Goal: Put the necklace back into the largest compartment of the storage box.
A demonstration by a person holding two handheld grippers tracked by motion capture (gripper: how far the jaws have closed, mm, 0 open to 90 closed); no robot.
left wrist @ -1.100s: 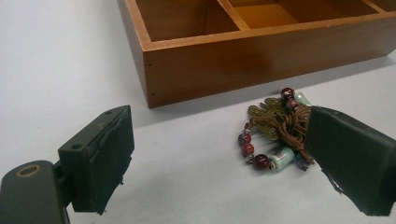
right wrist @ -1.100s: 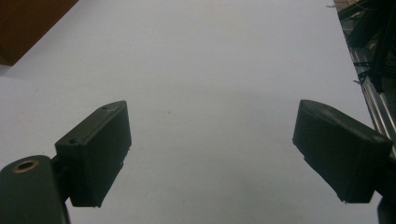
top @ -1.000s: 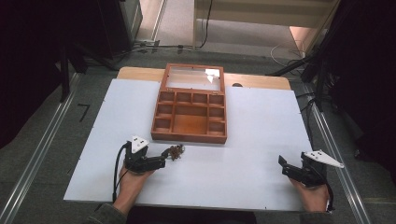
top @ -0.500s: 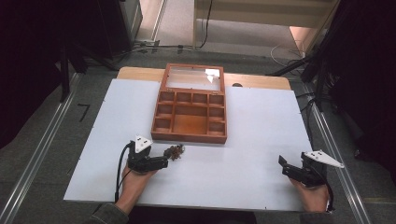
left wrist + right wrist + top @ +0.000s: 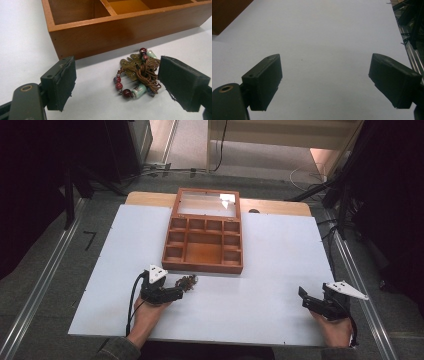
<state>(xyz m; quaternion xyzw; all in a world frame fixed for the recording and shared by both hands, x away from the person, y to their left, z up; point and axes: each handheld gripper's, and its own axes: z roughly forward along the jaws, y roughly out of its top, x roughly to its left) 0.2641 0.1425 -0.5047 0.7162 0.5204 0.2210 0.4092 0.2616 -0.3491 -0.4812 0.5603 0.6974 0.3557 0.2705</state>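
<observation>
**A:** Start at your left gripper (image 5: 117, 82). Its jaws stand wide apart around the beaded bracelet (image 5: 138, 75), which lies on the white table (image 5: 280, 265) just in front of the wooden box (image 5: 204, 236).

**B:** What could go wrong for you there?

**A:** The bracelet sits close to your right-hand jaw, off centre. If you close now, I judge you may pinch only the cord loops and let the beads dangle or slip.

**B:** And your right gripper (image 5: 325, 80)?

**A:** Jaws apart, nothing between them, well away over bare table. Little risk there.
</observation>
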